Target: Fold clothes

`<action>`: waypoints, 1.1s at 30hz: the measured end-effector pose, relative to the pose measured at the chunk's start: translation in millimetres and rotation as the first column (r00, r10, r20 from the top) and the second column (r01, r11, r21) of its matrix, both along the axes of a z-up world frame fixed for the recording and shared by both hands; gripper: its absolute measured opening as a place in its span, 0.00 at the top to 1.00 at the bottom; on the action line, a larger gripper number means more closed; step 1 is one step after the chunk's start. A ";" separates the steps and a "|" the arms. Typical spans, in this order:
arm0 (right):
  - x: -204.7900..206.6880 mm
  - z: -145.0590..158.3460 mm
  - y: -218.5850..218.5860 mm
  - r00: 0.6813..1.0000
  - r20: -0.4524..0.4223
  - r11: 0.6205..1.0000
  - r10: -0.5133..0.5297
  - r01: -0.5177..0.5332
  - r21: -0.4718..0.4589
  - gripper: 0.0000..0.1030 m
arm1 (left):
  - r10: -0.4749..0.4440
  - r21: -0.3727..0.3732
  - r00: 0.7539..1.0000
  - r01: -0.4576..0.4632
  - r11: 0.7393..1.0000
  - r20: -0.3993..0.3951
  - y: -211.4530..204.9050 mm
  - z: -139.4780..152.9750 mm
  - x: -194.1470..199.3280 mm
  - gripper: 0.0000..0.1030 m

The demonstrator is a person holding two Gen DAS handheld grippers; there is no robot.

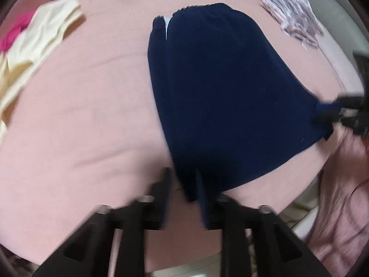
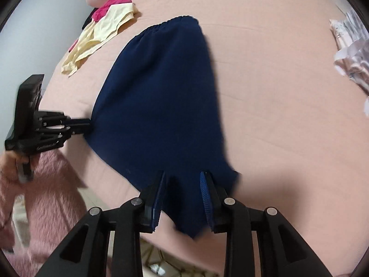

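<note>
While legible writing lacks (blurred) | navy shorts (image 2: pixel 161 106) | pink sheet (image 2: pixel 276 115)

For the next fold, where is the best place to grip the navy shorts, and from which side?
Grip the navy shorts at the two near hem corners, coming from above at the bed's near edge. They lie flat with the elastic waistband far away, so the hem likely folds up toward it.

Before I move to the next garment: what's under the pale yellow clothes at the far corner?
A bright pink garment pokes out from beneath the pale yellow clothes, with something black beside it. How far either runs underneath is hidden; the pink sheet carries the pile.
</note>
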State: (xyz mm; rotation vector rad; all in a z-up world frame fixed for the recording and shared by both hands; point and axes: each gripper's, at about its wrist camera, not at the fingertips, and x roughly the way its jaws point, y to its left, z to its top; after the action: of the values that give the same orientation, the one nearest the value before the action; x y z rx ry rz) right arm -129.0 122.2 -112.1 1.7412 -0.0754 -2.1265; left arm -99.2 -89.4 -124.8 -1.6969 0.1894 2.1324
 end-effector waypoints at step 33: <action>-164.6 -34.5 -53.6 0.991 -0.125 0.994 -0.044 0.057 0.096 0.39 | 0.158 0.069 0.986 -0.154 0.986 -0.051 34.9 -17.1 -146.8 0.83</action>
State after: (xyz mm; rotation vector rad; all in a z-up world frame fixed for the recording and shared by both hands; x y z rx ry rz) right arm -293.6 68.6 -146.7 1.6743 0.0201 -2.3048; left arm -245.9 -54.6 -141.9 -1.6648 0.0029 2.2746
